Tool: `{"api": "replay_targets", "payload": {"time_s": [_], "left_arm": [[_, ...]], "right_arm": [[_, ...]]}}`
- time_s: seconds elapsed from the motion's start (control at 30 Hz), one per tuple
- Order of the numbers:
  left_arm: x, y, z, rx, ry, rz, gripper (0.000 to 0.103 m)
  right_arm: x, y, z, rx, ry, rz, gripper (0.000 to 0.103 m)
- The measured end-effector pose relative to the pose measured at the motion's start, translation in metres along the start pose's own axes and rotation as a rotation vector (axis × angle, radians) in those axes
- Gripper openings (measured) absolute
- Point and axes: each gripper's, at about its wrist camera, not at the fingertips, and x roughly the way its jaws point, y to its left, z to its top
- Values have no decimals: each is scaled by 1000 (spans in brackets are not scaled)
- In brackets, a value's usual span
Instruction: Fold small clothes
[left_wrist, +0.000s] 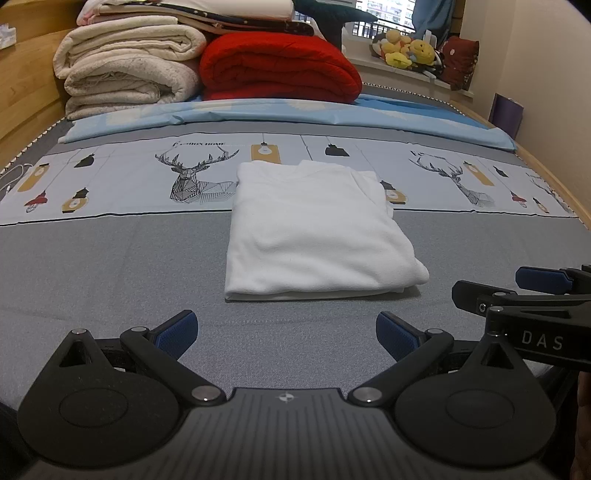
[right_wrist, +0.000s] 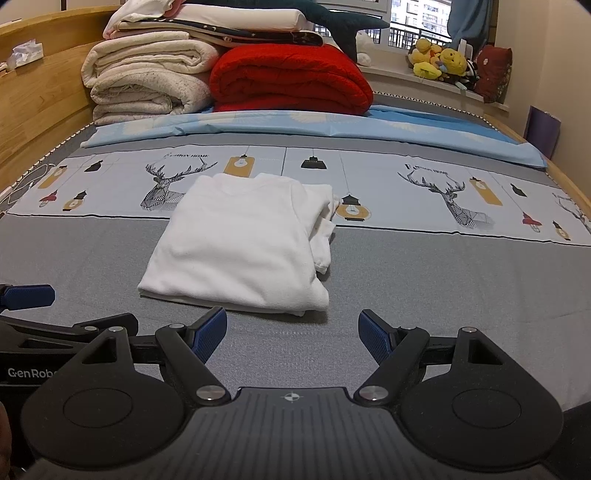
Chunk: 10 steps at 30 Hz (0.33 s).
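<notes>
So the white garment (left_wrist: 317, 229) is lying folded into a neat rectangle on the grey bedspread (left_wrist: 110, 266), pretty much in the middle of the bed, with its far edge overlapping the printed band of deer and lamps (left_wrist: 192, 177). On its right side a few layers and a sleeve cuff stick out a bit, easier to see from the right wrist view (right_wrist: 325, 236).

Both grippers hang just above the bedspread on the near side of the garment, not touching it. The left gripper (left_wrist: 286, 334) has its blue-padded fingers spread wide with nothing between them. Same for the right gripper (right_wrist: 291, 334), fingers wide apart and empty. They sit side by side, each one poking into the other's view.

At the far end of the bed there's a pile of cream blankets (left_wrist: 125, 70) on the left and a folded red quilt (left_wrist: 280, 70) beside it, on a light blue sheet (left_wrist: 295, 118). Yellow plush toys (left_wrist: 406, 51) sit on the windowsill, far right.
</notes>
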Motion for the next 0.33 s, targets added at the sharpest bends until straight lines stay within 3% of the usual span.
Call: {"api": "replay_targets", "payload": {"time_s": [0.33], "left_arm": [[0, 0, 0, 3, -2, -3, 103]], "right_arm": [[0, 0, 0, 0, 1, 1, 79]]}}
